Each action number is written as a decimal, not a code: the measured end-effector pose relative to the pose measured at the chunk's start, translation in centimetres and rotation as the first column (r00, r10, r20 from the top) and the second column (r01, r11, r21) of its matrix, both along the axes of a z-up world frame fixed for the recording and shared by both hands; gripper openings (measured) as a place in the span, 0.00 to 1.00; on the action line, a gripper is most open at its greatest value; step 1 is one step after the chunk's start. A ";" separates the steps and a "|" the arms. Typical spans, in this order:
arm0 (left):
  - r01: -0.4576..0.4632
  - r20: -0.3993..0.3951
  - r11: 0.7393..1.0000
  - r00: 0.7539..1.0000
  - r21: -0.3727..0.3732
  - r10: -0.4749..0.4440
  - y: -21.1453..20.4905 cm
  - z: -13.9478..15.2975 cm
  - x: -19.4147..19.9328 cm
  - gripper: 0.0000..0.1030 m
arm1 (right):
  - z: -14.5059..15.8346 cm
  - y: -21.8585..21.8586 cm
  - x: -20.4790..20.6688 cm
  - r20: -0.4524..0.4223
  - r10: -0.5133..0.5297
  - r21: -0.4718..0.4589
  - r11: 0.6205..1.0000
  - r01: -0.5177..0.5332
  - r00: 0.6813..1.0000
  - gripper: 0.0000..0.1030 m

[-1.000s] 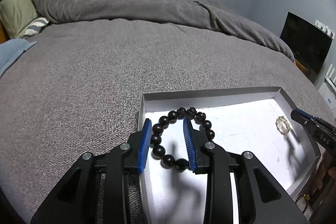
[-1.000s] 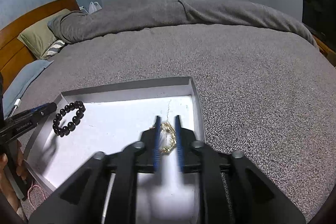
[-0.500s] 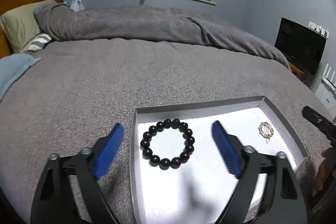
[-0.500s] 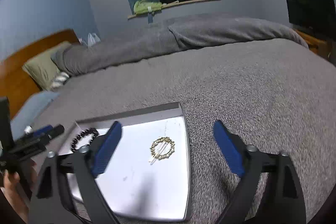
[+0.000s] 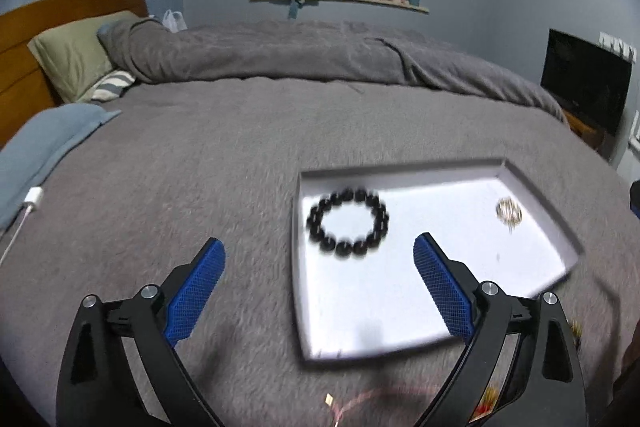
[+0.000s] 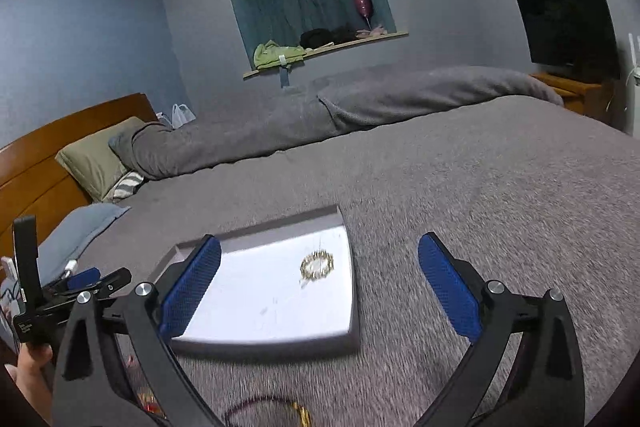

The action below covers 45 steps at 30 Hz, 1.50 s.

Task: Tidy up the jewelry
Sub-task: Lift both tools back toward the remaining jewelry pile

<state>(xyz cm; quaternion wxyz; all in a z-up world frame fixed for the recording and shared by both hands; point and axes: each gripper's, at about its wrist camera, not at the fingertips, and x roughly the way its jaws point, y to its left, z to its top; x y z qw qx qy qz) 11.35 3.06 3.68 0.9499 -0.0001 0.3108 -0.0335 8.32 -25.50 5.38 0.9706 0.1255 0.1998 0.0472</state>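
A shallow white tray (image 5: pixel 440 179) lies on the grey bed. A black bead bracelet (image 5: pixel 347 222) lies in its left part and a small gold brooch (image 5: pixel 509 211) in its right part. My left gripper (image 5: pixel 318 263) is wide open and empty, held back above the tray's near left corner. In the right wrist view the tray (image 6: pixel 320 341) and brooch (image 6: pixel 317 265) show, and my right gripper (image 6: pixel 318 267) is wide open and empty above the tray's near edge. The left gripper (image 6: pixel 90 279) shows at the left there. More jewelry, a thin reddish loop (image 6: pixel 260 409), lies near the bed's front edge.
Grey bedspread (image 5: pixel 240 147) surrounds the tray. A rolled grey duvet (image 5: pixel 280 55) lies at the back. Pillows (image 5: pixel 76 55) and a wooden headboard (image 5: pixel 24 39) are at the left. A white charger and cable (image 5: pixel 30 199) lie at far left. A TV (image 5: pixel 584 79) stands at right.
Both grippers opened wide, letting go of the bracelet and the brooch in the tray, then rose and pulled back toward me. The left gripper also shifted left.
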 end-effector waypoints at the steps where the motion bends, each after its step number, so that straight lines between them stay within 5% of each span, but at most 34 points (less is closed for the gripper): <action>1: 0.002 -0.016 1.000 1.000 -0.009 -0.002 0.3 -0.3 -0.5 0.92 | -0.3 0.1 -0.5 -0.010 0.010 -0.006 1.000 -0.010 1.000 0.95; 13: 0.007 -0.091 1.000 0.996 -0.019 -0.009 1.9 -3.7 -5.9 0.92 | -3.5 -0.8 -5.3 -0.111 0.013 -0.058 0.998 -0.019 0.994 0.95; 21: 0.026 -0.128 0.999 0.991 -0.030 -0.029 1.6 -5.1 -7.5 0.92 | -6.1 0.2 -4.7 -0.238 0.036 -0.108 0.992 -0.063 0.970 0.95; 26: 0.029 -0.129 0.999 0.991 -0.024 -0.032 1.6 -5.5 -7.4 0.92 | -6.1 1.0 -4.5 -0.236 0.054 -0.119 0.989 -0.084 0.970 0.95; 32: 0.045 -0.121 0.998 0.991 -0.046 -0.050 1.7 -5.3 -7.4 0.89 | -6.7 1.4 -3.6 -0.280 0.078 -0.087 0.991 -0.106 0.957 0.78; 37: 0.085 -0.144 0.995 0.985 -0.059 -0.093 1.1 -5.5 -7.2 0.66 | -6.9 1.8 -3.4 -0.290 0.094 -0.085 0.989 -0.124 0.952 0.63; 45: 0.137 -0.176 0.989 0.974 -0.053 -0.145 0.2 -5.9 -7.4 0.45 | -7.0 2.7 -3.4 -0.298 0.130 -0.093 0.982 -0.164 0.946 0.44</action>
